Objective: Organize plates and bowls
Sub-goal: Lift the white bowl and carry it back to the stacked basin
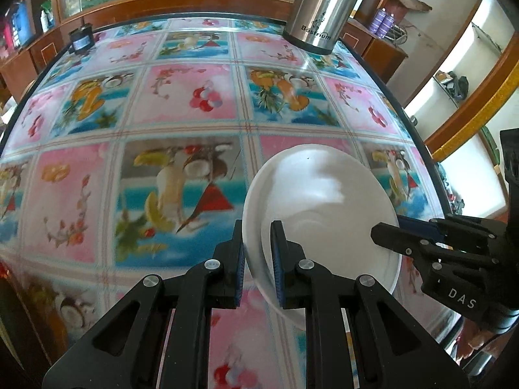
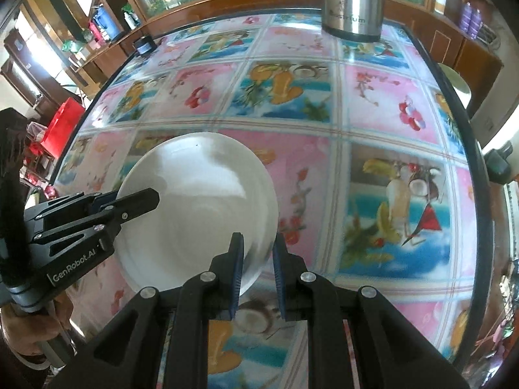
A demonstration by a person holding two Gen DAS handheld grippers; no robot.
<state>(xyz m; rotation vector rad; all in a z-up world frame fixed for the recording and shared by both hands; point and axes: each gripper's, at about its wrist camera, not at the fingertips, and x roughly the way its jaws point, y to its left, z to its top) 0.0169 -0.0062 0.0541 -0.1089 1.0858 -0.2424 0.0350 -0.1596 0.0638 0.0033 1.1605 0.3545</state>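
A white plate [image 1: 324,214] is held above the table between both grippers, tilted. My left gripper [image 1: 258,259] is shut on the plate's left rim, which sits between its blue pads. My right gripper [image 2: 258,259] is shut on the plate's [image 2: 194,214] right rim. In the left wrist view the right gripper [image 1: 386,235] enters from the right and pinches the far rim. In the right wrist view the left gripper [image 2: 152,199] enters from the left and pinches the opposite rim. No bowl is in view.
The table [image 1: 181,97] has a glossy cloth with fruit and flower squares. A tall steel thermos [image 1: 319,9] stands at the far edge, also in the right wrist view [image 2: 352,3]. A small dark jar [image 1: 81,40] sits at the far left corner. Wooden cabinets surround the table.
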